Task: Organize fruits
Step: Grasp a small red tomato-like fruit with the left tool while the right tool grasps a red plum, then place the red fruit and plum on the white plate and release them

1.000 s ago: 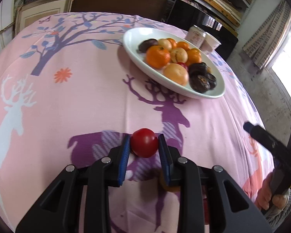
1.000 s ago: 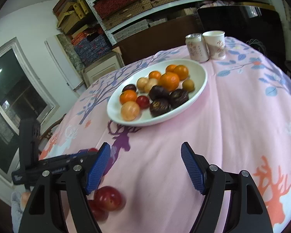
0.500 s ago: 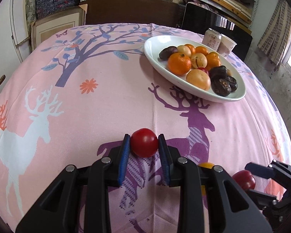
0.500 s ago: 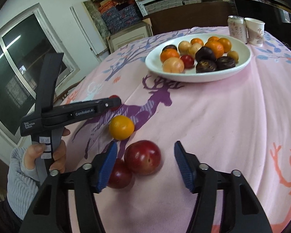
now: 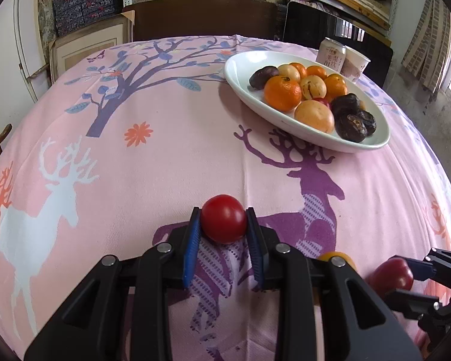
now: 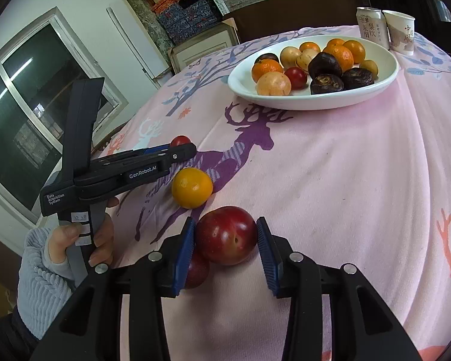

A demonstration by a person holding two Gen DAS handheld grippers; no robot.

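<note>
My left gripper (image 5: pixel 224 225) is shut on a small red fruit (image 5: pixel 223 218) and holds it above the pink tablecloth (image 5: pixel 165 156). My right gripper (image 6: pixel 225 237) has its blue pads against both sides of a large dark red plum (image 6: pixel 226 234) that rests on the cloth. A second red plum (image 6: pixel 197 270) lies half hidden behind the left finger. An orange fruit (image 6: pixel 191 187) lies just beyond. The white oval plate (image 6: pixel 385 82) at the far side holds several oranges, yellow fruits and dark fruits. The plate also shows in the left wrist view (image 5: pixel 240 69).
A drink can (image 6: pixel 371 24) and a paper cup (image 6: pixel 401 31) stand behind the plate. A chair back (image 5: pixel 201 15) and shelves of boxes lie beyond the table. The left gripper's body and hand (image 6: pixel 84 180) are at the left in the right wrist view.
My right gripper has come down and its jaws have narrowed around the large red plum. My left gripper still holds the small red fruit and has pulled back, showing more table.
</note>
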